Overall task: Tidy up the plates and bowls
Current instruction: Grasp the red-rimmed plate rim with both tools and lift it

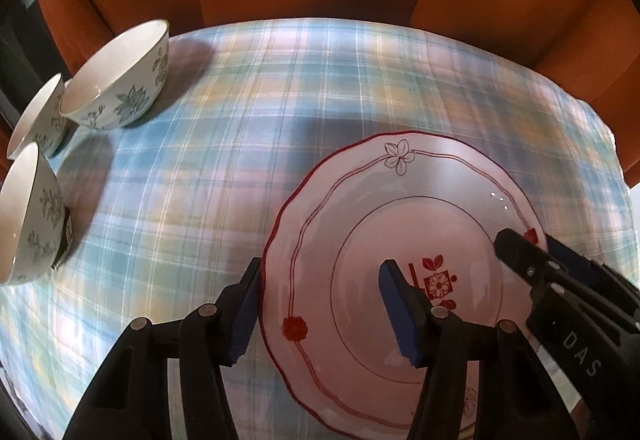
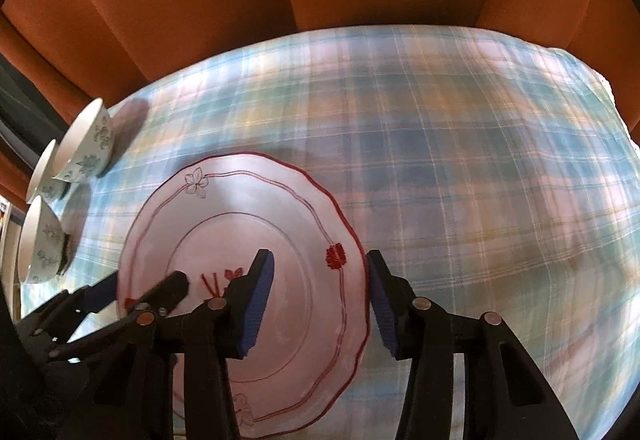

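Pink plate [image 1: 400, 240] with red trim lies flat on the plaid counter [image 1: 280, 100]. Left tongs [image 1: 320, 304] apart, straddling its 9 o'clock rim; right tongs [image 2: 320, 304] apart, straddling its 3 o'clock rim. Three floral bowls [image 1: 116, 80] clustered at the counter's 10 o'clock, well apart from plate.

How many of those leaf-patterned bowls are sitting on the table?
3, all at the table's left edge: the far bowl, the middle bowl partly hidden behind it, and the near bowl. More may sit beyond the frame.
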Tool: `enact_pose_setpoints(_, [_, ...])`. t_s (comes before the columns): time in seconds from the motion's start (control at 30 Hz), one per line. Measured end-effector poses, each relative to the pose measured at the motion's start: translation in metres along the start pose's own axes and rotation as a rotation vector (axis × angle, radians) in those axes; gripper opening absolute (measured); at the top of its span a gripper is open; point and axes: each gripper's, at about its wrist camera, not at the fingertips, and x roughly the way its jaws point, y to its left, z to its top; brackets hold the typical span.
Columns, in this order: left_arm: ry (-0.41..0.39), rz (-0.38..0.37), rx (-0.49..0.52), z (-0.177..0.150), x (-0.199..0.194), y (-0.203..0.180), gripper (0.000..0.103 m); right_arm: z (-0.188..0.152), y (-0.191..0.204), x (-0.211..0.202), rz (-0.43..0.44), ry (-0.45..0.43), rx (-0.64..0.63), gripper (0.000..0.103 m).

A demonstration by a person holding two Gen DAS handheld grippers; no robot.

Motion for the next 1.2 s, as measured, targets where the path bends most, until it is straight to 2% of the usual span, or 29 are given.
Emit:
enact_pose_setpoints(0.13, [-0.005,0.028,0.027,0.0,0.004,-0.004,0.062,0.003,0.003,0.007,-0.023,0.006,-0.032,0.043])
enact_pose_setpoints(0.3, [-0.011,0.042,0.019,0.006,0.003,-0.004,0.061,0.003,0.009,0.014,-0.074,0.007,-0.062,0.043])
enact_pose_setpoints(0.43, [0.021,0.024,0.016,0.015,0.005,-0.001,0.061,0.007,0.009,0.015,-0.08,0.01,-0.057,0.043])
enact_pose_setpoints(0.5, [0.007,0.019,0.017,0.017,0.0,-0.001,0.061,0.009,0.009,0.012,-0.084,-0.002,-0.059,0.043])
enact_pose_setpoints(0.7, [-0.049,0.01,0.019,0.024,-0.034,0.004,0.061,0.015,0.018,-0.014,-0.086,-0.055,-0.064,0.043])
enact_pose_setpoints(0.9, [-0.102,-0.017,0.038,0.019,-0.075,0.013,0.061,0.012,0.034,-0.06,-0.112,-0.111,-0.068,0.043])
enact_pose_setpoints(1.2, [-0.139,-0.054,0.126,-0.015,-0.121,0.022,0.061,-0.028,0.054,-0.116,-0.159,-0.141,-0.004,0.043])
